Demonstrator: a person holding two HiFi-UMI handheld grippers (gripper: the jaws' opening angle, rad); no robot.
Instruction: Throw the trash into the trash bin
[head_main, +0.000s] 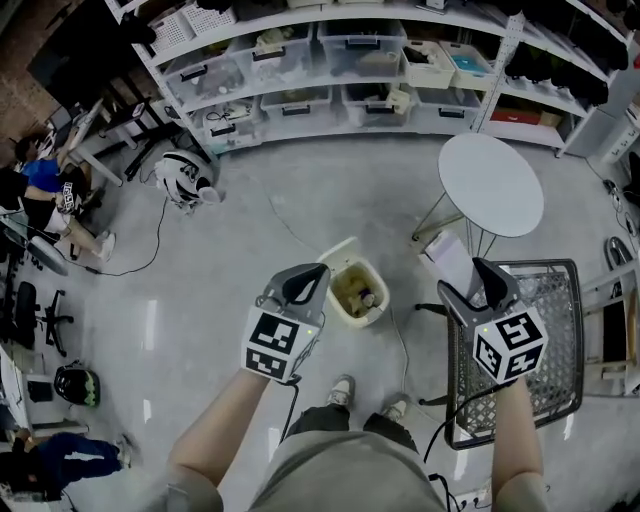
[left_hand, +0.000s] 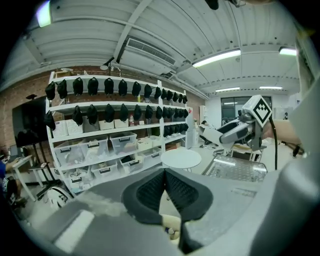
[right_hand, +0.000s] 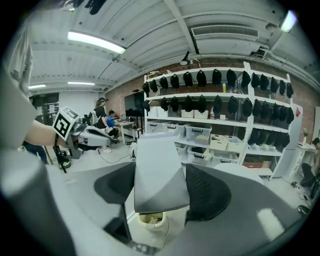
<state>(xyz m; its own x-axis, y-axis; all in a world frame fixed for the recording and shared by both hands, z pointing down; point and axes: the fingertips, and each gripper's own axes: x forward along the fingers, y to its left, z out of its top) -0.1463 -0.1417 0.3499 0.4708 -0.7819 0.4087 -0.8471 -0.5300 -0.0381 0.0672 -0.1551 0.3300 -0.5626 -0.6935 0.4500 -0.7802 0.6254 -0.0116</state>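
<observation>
A cream trash bin (head_main: 357, 293) with its lid tipped back stands on the floor just ahead of my feet, with scraps inside. My right gripper (head_main: 468, 283) is to the right of the bin and shut on a flat white carton-like piece of trash (head_main: 448, 258). In the right gripper view that piece (right_hand: 156, 165) fills the gap between the pads (right_hand: 207, 192), and the bin (right_hand: 150, 219) shows below it. My left gripper (head_main: 305, 283) hovers at the bin's left rim. Its pads (left_hand: 150, 192) meet with nothing between them, and the bin (left_hand: 171, 226) peeks out beneath.
A round white table (head_main: 490, 183) stands behind the bin to the right. A wire mesh cart (head_main: 540, 350) sits under my right arm. Shelves with clear storage boxes (head_main: 300, 60) line the back. A cable (head_main: 400, 340) trails past the bin. Seated people (head_main: 50, 190) are far left.
</observation>
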